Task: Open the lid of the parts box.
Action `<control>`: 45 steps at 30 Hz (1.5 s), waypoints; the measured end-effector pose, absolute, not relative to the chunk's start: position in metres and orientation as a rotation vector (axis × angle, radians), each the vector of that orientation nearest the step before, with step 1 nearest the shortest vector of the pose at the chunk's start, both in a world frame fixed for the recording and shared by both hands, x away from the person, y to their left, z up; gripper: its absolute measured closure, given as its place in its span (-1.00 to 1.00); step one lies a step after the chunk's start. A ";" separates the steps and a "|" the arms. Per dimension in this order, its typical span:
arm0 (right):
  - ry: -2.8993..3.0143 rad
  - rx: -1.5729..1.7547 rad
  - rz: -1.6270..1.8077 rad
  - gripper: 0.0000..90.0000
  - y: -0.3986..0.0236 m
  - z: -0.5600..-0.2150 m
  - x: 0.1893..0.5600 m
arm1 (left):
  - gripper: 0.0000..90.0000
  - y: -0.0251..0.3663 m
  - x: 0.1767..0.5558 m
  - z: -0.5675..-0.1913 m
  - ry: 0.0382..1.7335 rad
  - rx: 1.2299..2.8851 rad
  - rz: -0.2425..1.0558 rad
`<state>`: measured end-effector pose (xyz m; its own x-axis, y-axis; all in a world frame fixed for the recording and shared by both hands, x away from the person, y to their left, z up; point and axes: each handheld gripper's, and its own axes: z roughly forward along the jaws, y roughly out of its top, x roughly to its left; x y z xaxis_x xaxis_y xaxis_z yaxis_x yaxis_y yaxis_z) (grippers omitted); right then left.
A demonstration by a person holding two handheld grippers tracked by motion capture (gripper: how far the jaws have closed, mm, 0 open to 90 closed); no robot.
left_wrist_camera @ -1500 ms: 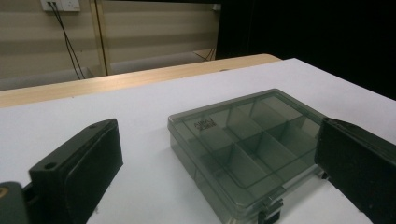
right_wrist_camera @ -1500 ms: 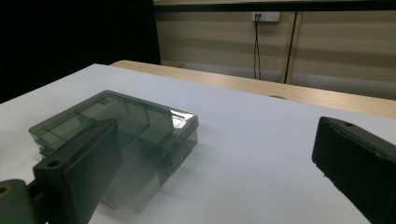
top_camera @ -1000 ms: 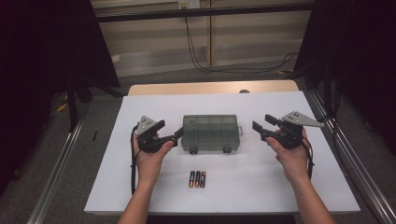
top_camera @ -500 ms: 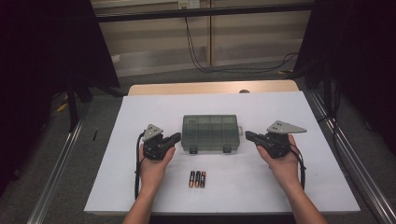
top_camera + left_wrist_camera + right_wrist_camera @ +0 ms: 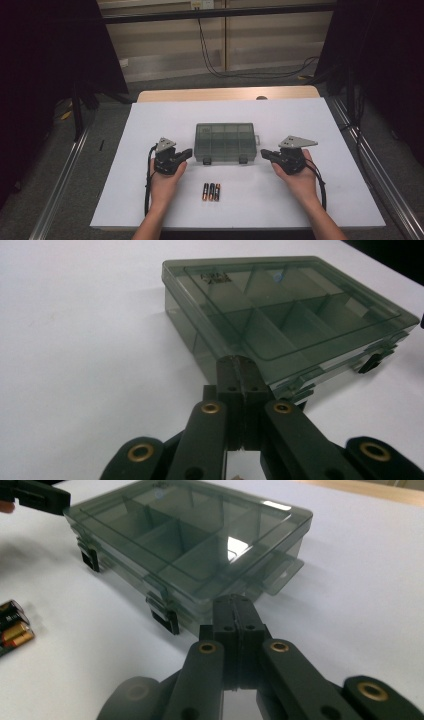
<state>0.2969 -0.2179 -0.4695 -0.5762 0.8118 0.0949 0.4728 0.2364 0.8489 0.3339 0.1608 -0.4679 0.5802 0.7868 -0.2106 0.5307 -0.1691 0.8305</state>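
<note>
1. Box (image 5: 226, 143) of smoky clear plastic, lid down, sits between my two grippers on the white sheet (image 5: 125, 150); each gripper lies just off one of its short sides.
2. My left gripper (image 5: 186, 153) has its jaws clenched together, having just been closing, with nothing between them. In the left gripper view the joined tips (image 5: 239, 371) sit right at the box's (image 5: 280, 315) near corner, by a front latch (image 5: 295, 390); I cannot tell whether they touch it.
3. My right gripper (image 5: 264, 153) is likewise clenched on nothing, its jaws having just been closing. In the right gripper view its tips (image 5: 235, 611) lie just short of the box's (image 5: 185, 535) end, near the side tab (image 5: 280, 572).
4. Beyond my right jaws, past the box, the tip of the other gripper (image 5: 35, 497) shows at the far corner.
5. Three batteries (image 5: 211, 191) lie side by side on the sheet, on my side of the box and between the two hands, apart from both grippers.
6. Dividers show through the lid; the compartments look bare.
</note>
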 end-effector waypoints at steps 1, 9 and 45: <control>2.149 1.184 1.274 1.00 -0.218 -0.470 0.297 | 1.00 0.160 0.334 -0.469 1.075 1.844 0.327; 2.192 1.175 1.234 1.00 -0.212 -0.479 0.298 | 1.00 0.156 0.334 -0.474 1.083 1.875 0.324; 2.126 1.163 1.317 1.00 -0.206 -0.468 0.298 | 1.00 0.156 0.333 -0.474 1.061 1.861 0.317</control>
